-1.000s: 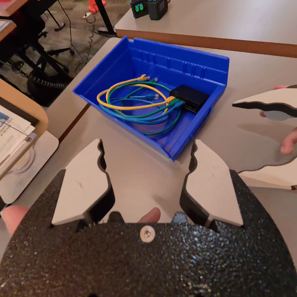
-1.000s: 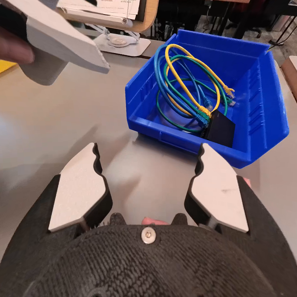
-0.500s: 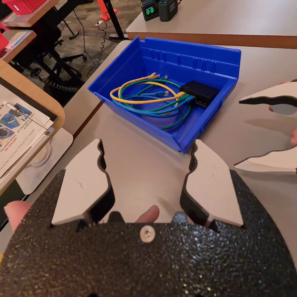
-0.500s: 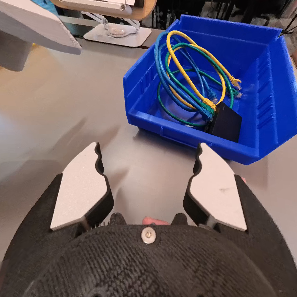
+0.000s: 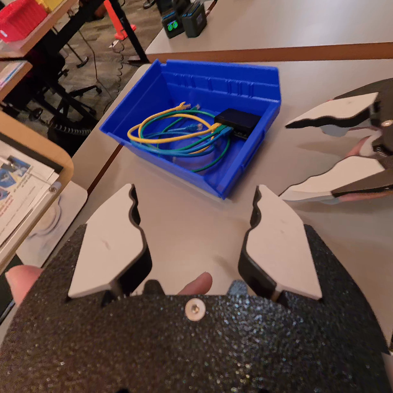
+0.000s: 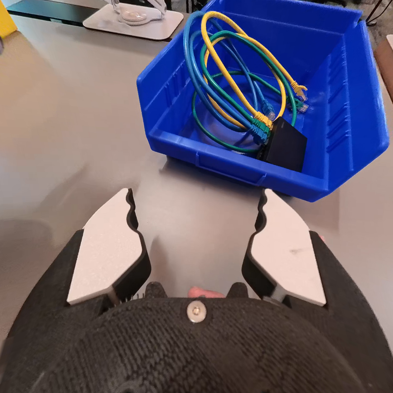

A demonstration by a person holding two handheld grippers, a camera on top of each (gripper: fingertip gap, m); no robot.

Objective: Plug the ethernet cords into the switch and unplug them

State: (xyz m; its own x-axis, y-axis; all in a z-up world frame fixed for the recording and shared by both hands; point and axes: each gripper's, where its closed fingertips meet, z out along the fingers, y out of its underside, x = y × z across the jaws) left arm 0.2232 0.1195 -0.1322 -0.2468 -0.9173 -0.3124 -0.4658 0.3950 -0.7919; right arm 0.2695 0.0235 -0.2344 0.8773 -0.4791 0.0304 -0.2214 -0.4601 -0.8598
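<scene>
A blue bin [image 5: 221, 85] [image 6: 251, 176] stands on the grey table. Inside lies a black switch [image 5: 238, 122] [image 6: 285, 144] with a yellow cord [image 5: 168, 139] [image 6: 240, 32], a green cord [image 5: 221, 157] [image 6: 197, 121] and a blue cord [image 5: 170, 152] [image 6: 187, 57], each with one end in the switch. Their other ends lie loose in the bin. My left gripper [image 5: 194, 188] is open and empty over the table, short of the bin. My right gripper [image 6: 196, 191] is open and empty just before the bin's front wall; it also shows in the left wrist view [image 5: 284, 159].
A stand with printed sheets [image 5: 19, 187] sits at the left on a flat base [image 6: 134, 23]. Two black devices [image 5: 182, 21] stand on a farther table. Chairs and cables are on the floor beyond the table's left edge.
Both grippers have drawn back and shifted, still open. The left gripper has left the right wrist view. The bin and cords lie as before.
</scene>
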